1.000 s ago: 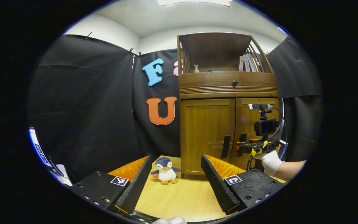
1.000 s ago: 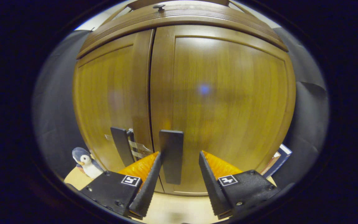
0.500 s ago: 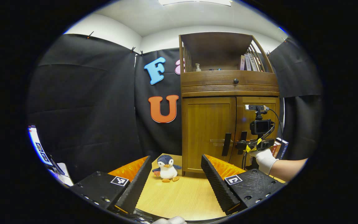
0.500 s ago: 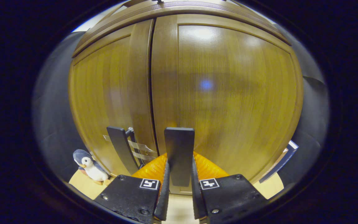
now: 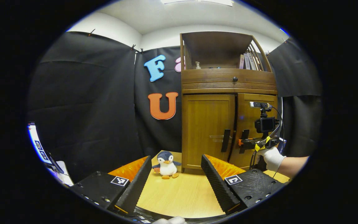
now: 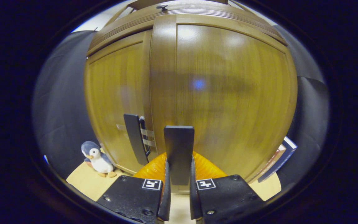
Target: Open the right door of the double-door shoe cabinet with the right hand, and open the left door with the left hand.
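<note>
Left gripper view: left gripper (image 5: 176,179) low over the table (image 5: 182,199), fingers wide apart, nothing between them. Beyond it, cabinet (image 5: 227,84) at the table's far edge, toward the far right corner, against the black cloth. Left door (image 5: 208,130) flush and closed, its dark upright handle (image 5: 226,140) near the centre seam. Right door (image 5: 255,118) swung slightly out, a dark gap showing along the seam. Right gripper (image 5: 242,142) at the right door's handle (image 5: 245,140), held by a white-gloved hand (image 5: 271,158), a small camera mounted above it. Toy penguin (image 5: 166,160) on the table just left of the cabinet's front left corner, apart from it. Drawer knob (image 5: 235,79) above the doors; bottle (image 5: 198,65) and books (image 5: 248,61) on the open shelf on top.

Right gripper view: right gripper (image 6: 179,193) with fingers pressed together on the right door's handle (image 6: 179,154), one on each side of the dark bar. Right door (image 6: 225,93) close ahead, its left edge standing proud of the left door (image 6: 118,99). Left handle (image 6: 134,138) free, beside the seam. Penguin (image 6: 96,157) at lower left on the table (image 6: 82,183). Books (image 6: 278,160) leaning at the cabinet's right side, lower right.
</note>
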### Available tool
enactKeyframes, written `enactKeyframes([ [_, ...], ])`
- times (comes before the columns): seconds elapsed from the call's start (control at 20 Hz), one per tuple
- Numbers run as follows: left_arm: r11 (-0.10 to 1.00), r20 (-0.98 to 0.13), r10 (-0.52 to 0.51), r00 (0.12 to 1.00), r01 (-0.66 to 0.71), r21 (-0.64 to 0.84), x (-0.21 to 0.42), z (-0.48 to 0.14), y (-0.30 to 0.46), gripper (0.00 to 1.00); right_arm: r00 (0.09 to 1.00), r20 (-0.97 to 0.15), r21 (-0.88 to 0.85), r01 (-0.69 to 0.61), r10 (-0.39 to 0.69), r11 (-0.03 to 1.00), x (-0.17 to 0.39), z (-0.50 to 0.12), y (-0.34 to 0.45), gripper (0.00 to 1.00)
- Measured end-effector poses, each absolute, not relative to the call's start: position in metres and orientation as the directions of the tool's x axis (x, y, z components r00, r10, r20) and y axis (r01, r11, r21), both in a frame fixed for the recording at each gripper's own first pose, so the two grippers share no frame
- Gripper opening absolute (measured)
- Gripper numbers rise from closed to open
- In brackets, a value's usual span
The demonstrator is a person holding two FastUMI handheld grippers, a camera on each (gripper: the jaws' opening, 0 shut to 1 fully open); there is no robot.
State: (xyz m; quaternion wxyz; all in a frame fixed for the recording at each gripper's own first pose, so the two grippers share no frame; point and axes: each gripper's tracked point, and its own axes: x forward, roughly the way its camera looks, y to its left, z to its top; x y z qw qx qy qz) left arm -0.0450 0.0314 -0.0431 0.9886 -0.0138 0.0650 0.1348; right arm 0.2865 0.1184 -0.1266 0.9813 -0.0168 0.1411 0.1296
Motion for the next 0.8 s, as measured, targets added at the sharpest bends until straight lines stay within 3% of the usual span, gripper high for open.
enactKeyframes([
  [0.4, 0.987, -0.122, 0.159, 0.980, -0.160, 0.006, -0.036, -0.044, 0.013, 0.96, 0.921, -0.288, 0.033, -0.266, 0.264, 0.963, 0.235, -0.131, 0.093, 0.26],
  [0.45, 0.990, -0.118, 0.141, 0.983, -0.141, 0.008, -0.035, -0.043, 0.008, 1.00, 0.922, -0.286, 0.035, -0.262, 0.260, 0.965, 0.229, -0.131, 0.087, 0.26],
  [0.5, 0.992, -0.113, 0.123, 0.986, -0.123, 0.010, -0.034, -0.042, 0.004, 0.96, 0.924, -0.286, 0.032, -0.256, 0.254, 0.966, 0.224, -0.131, 0.081, 0.26],
  [0.8, 1.000, -0.101, 0.027, 0.995, -0.025, 0.016, -0.026, -0.038, -0.019, 0.96, 0.930, -0.294, 0.049, -0.216, 0.221, 0.975, 0.189, -0.136, 0.048, 0.25],
])
